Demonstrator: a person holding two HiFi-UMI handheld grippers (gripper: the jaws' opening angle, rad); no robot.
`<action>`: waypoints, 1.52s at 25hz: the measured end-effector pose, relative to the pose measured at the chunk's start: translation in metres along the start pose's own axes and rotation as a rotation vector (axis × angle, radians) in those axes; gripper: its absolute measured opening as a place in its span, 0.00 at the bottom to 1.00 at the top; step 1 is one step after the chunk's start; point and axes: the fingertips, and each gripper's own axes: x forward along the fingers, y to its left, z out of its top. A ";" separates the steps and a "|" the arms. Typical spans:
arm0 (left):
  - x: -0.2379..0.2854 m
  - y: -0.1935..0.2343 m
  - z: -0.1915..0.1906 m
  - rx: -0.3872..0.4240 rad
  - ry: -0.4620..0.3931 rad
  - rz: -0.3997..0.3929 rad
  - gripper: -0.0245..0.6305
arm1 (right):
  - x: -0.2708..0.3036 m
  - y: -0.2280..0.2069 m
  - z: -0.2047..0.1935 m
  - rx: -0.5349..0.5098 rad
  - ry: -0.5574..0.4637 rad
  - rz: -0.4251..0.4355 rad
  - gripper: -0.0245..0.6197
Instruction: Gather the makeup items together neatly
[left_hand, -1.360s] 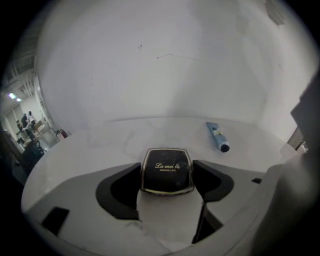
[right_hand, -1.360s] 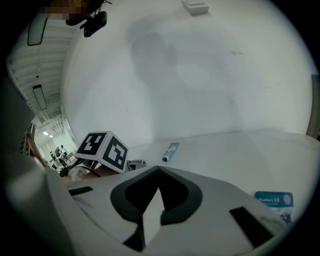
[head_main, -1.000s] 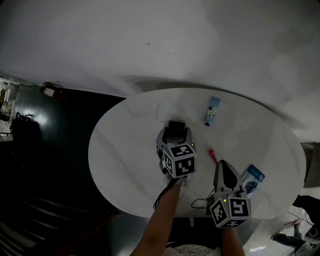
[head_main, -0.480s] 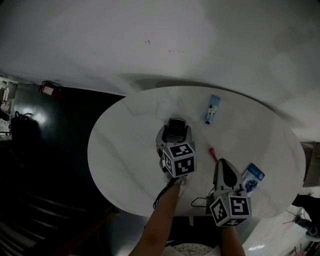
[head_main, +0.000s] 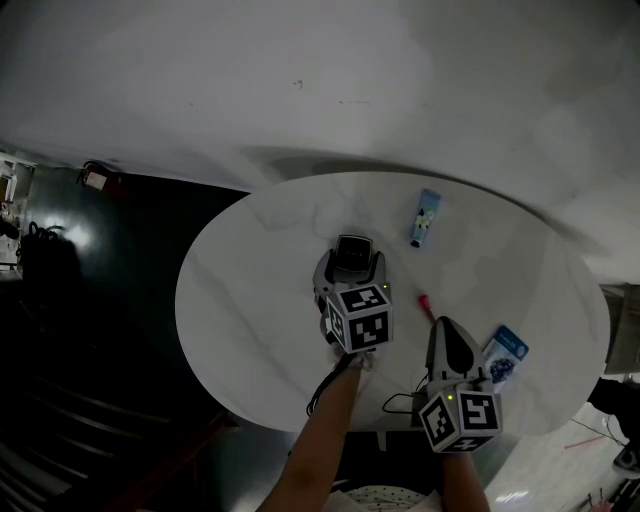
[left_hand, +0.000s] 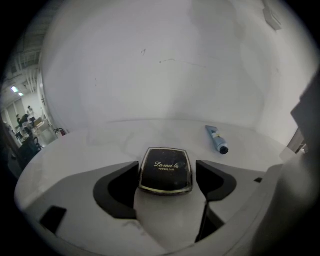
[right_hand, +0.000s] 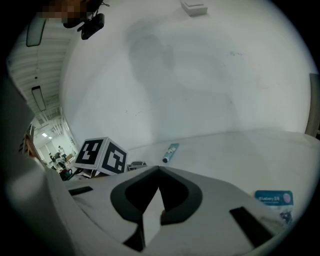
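Note:
A black powder compact (left_hand: 165, 176) lies flat on the round white table (head_main: 260, 290), between the jaws of my left gripper (left_hand: 166, 164). Those jaws have just been opening, and a thin gap shows beside the compact (head_main: 351, 252). In the head view the left gripper (head_main: 350, 268) is at mid-table. My right gripper (head_main: 446, 328) rests lower right with its jaws shut (right_hand: 159, 171). A small red stick (head_main: 425, 306) lies just ahead of its tips; whether they touch it I cannot tell. A blue tube (head_main: 425, 220) lies farther back.
A blue sachet (head_main: 504, 358) sits by the table's right front edge, beside the right gripper. The left gripper's marker cube (right_hand: 102, 156) shows in the right gripper view. The floor to the left of the table is dark, and a pale wall lies behind.
The left jaws stand slightly wider around the compact. Both hands and all the items have stayed where they were.

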 end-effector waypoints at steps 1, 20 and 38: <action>-0.001 0.000 0.001 0.000 -0.002 0.000 0.63 | 0.000 0.000 0.000 0.001 0.000 0.000 0.05; -0.034 0.005 0.019 -0.016 -0.070 -0.014 0.66 | -0.013 -0.001 -0.006 0.023 -0.009 -0.006 0.05; -0.032 -0.109 0.074 0.157 -0.107 -0.277 0.66 | -0.049 -0.045 -0.002 0.099 -0.072 -0.082 0.05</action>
